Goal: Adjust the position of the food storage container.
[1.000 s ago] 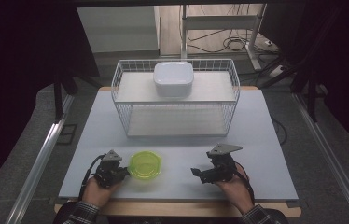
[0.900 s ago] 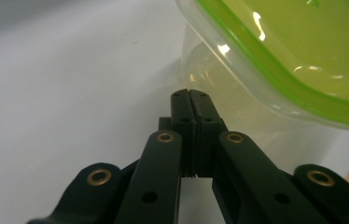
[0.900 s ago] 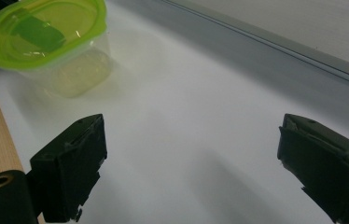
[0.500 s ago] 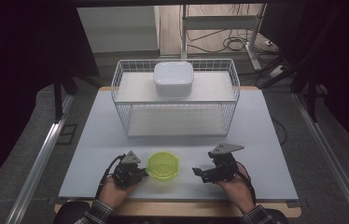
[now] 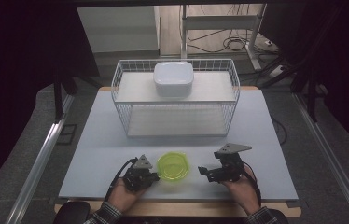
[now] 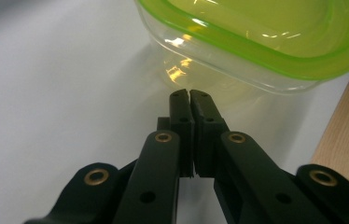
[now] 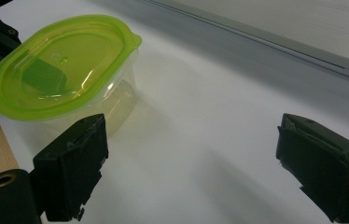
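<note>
A clear plastic container with a lime-green lid (image 5: pixel 173 166) (image 7: pixel 65 79) (image 6: pixel 266 42) sits on the white table near its front edge. My left gripper (image 5: pixel 153 178) (image 6: pixel 190 93) is shut with nothing in it, its tips right against the container's left side wall. My right gripper (image 5: pixel 205 172) (image 7: pixel 189 154) stands open a little to the container's right, pointing at it, jaws wide with only bare table between them.
A white wire basket (image 5: pixel 176 100) stands at the middle back of the table (image 5: pixel 98 140), with a white lidded box (image 5: pixel 173 78) on its upper shelf. The table's wooden front edge (image 6: pixel 345 130) runs close behind the container. Dark floor surrounds the table.
The left gripper has slid to the right along the front of the table, and the green-lidded container has moved right with it. The right gripper has stayed in place.
</note>
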A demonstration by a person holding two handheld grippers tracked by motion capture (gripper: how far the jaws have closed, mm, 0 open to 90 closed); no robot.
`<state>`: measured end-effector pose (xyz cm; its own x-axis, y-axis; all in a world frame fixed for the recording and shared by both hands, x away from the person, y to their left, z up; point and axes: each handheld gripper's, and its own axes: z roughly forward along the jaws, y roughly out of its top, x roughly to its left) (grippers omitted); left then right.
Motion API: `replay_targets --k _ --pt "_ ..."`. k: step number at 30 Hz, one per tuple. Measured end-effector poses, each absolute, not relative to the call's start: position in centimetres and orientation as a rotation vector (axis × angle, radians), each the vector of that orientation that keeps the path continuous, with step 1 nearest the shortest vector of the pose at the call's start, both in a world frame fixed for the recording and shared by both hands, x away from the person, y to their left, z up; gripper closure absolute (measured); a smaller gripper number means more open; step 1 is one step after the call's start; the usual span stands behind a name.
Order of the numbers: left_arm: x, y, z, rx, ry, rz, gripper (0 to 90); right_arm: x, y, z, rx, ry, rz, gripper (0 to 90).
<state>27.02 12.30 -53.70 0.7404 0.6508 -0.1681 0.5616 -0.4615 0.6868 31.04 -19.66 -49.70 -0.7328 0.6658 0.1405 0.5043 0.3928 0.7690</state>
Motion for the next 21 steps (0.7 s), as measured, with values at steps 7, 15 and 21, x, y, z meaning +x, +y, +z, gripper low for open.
replay_targets --k 7,15,21 --pt "27.0 12.6 -53.4 2.207 0.906 0.183 81.3 31.0 -20.0 -49.7 1.053 2.451 1.253 10.2" --pt "25.9 15.4 -51.6 2.156 0.936 0.346 44.9 30.8 -20.5 -49.5 1.096 2.45 1.299 10.5" --pt "25.5 18.5 -51.1 2.113 0.964 0.402 25.7 30.6 -20.5 -49.5 1.079 2.458 1.329 9.8"
